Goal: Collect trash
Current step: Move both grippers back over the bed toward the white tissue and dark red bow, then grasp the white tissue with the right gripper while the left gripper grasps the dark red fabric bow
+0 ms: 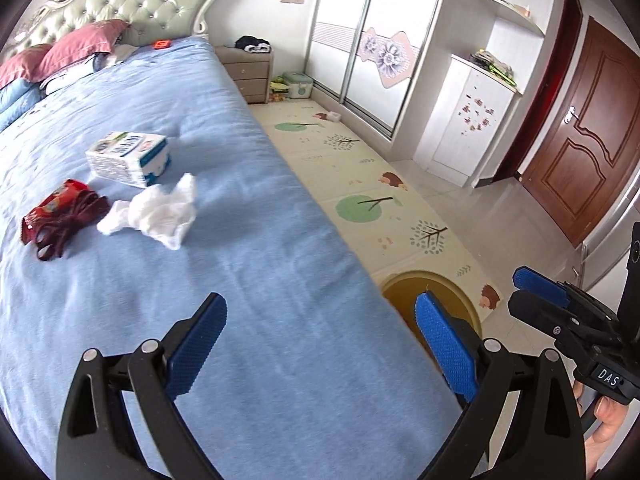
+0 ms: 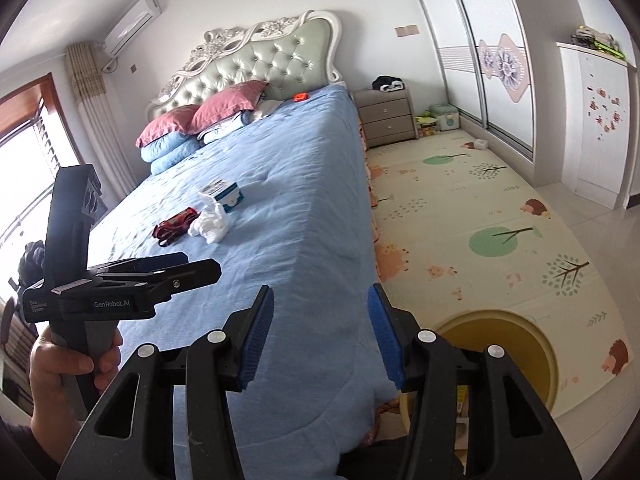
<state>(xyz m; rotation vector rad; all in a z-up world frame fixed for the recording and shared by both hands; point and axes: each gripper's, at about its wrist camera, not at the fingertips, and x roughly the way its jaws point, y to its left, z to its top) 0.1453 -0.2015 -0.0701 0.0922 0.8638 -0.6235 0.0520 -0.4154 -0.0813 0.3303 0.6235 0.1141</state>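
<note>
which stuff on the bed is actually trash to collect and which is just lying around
Belongs to the job:
crumpled white tissue
red snack wrapper
small carton, probably
yellow bin on the floor beside the bed

Just lying about:
pink pillows
folded blue quilt
small orange item near the headboard

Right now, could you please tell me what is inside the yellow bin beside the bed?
The yellow bin shows some packaging low inside, in the right wrist view. The right gripper covers much of its opening, so the rest cannot be seen.
</note>
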